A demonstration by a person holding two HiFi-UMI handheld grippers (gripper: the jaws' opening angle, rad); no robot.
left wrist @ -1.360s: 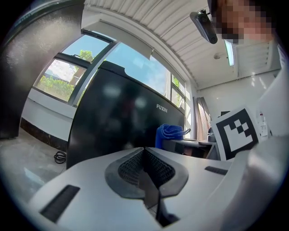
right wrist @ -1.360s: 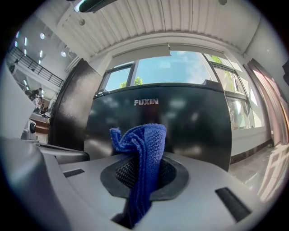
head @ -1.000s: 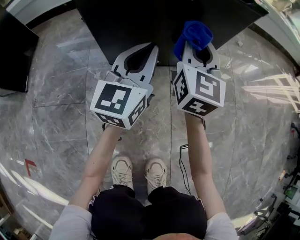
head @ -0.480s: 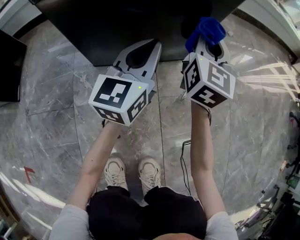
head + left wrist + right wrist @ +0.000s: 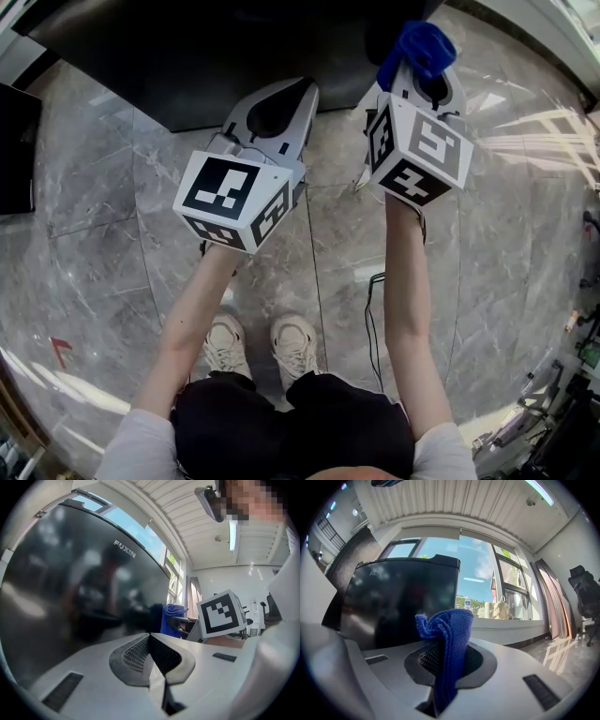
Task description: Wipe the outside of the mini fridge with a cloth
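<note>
The black mini fridge (image 5: 225, 56) stands on the floor at the top of the head view; its glossy door (image 5: 70, 583) fills the left gripper view and it shows ahead in the right gripper view (image 5: 398, 602). My right gripper (image 5: 427, 80) is shut on a blue cloth (image 5: 417, 47), which sticks up from between the jaws (image 5: 446, 644) close to the fridge's right corner. My left gripper (image 5: 281, 98) is shut with nothing in it, its tip just in front of the fridge's front face (image 5: 150, 637). The blue cloth (image 5: 172, 618) also shows in the left gripper view.
Grey marble floor tiles (image 5: 112, 187) lie all around. A dark cabinet (image 5: 14, 141) stands at the left edge. A thin black cable (image 5: 367, 328) runs along the floor by my right arm. My feet (image 5: 258, 342) stand below the grippers.
Both grippers have risen in the head view and drawn nearer the fridge; the right one with the cloth has shifted right and up toward the fridge's right corner.
</note>
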